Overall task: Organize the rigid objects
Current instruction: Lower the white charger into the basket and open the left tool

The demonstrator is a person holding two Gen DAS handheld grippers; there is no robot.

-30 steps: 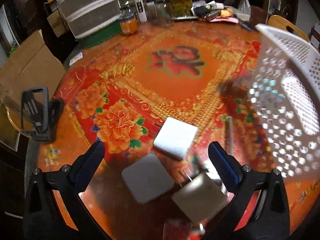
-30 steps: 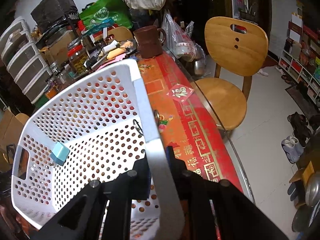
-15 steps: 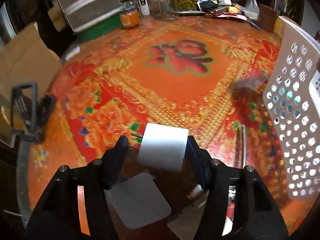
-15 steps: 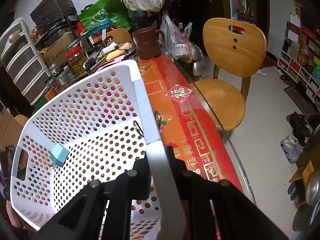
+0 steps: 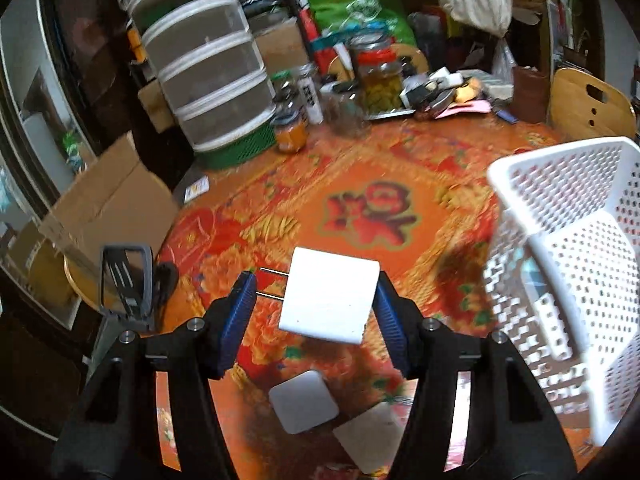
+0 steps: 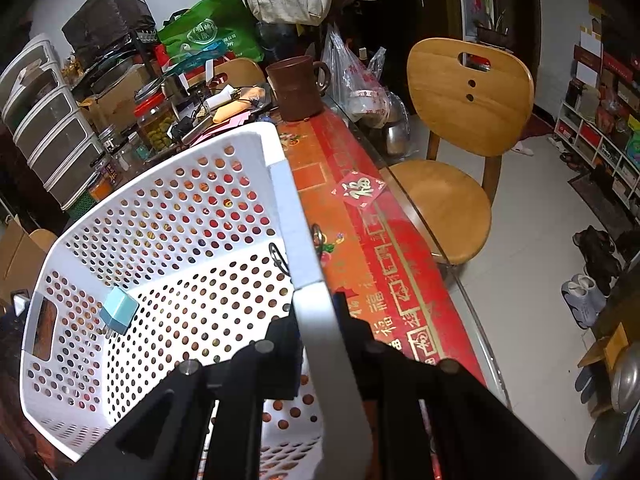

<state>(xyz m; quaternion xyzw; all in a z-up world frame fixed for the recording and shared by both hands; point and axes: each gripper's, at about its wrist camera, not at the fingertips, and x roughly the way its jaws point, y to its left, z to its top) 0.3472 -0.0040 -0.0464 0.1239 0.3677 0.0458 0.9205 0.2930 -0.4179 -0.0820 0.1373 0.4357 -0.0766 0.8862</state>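
**A:** So where was this one at? The left gripper (image 5: 312,304) had its blue pads (image 5: 386,320) closed in on a white plug adapter (image 5: 328,300), prongs poking out to the left, and the thing was clearly up off the table (image 5: 360,184).

**B:** Yep, and the right gripper (image 6: 316,320) was clamped onto the rim of the white basket (image 6: 168,208), holding it tilted. From the left wrist view the basket sat off to the right of the adapter, near but not under it yet.

**A:** Anything in the basket already?

**B:** One small light-blue charger (image 6: 119,311), lying against the perforated wall near the handle cutout. That's all I could make out in there.

**A:** And left on the table?

**B:** Two more flat white blocks: a squarish pad (image 5: 303,401) just below the gripper, and another white piece (image 5: 370,436) beside it, partly hidden by the finger.

**A:** So roughly one in, one in the air, two to go?

**B:** That's my read. Not even halfway, I'd guess.
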